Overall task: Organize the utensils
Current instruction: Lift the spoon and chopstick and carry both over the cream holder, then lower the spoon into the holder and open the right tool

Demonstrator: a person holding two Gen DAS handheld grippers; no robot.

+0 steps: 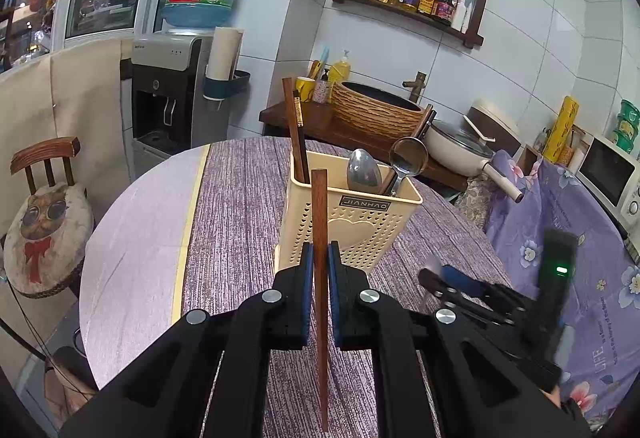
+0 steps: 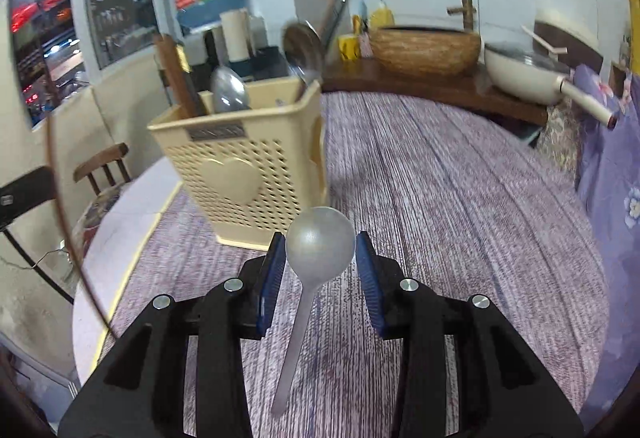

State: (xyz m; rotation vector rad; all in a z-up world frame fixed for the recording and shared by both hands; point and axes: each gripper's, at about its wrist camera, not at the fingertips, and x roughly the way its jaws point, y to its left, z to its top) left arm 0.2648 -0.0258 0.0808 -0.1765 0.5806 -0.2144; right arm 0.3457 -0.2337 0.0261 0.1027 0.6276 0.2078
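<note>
The left gripper [image 1: 320,258] clenches a chopstick [image 1: 320,278] upright, ready to drop into the holder [image 1: 360,222] just ahead on the bench [image 2: 460,198], while the right gripper [image 2: 320,258], jaws released, straddles a spoon [image 2: 316,250] to grasp it.

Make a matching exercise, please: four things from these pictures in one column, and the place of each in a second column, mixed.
1 brown wooden chopstick
2 lone silver metal spoon
3 round metal ladle
4 beige perforated plastic holder

a on purple tablecloth
b in left gripper, clamped
c leaning in that holder
d between right gripper's fingers

Pairs: 1b, 2d, 3c, 4a.
</note>
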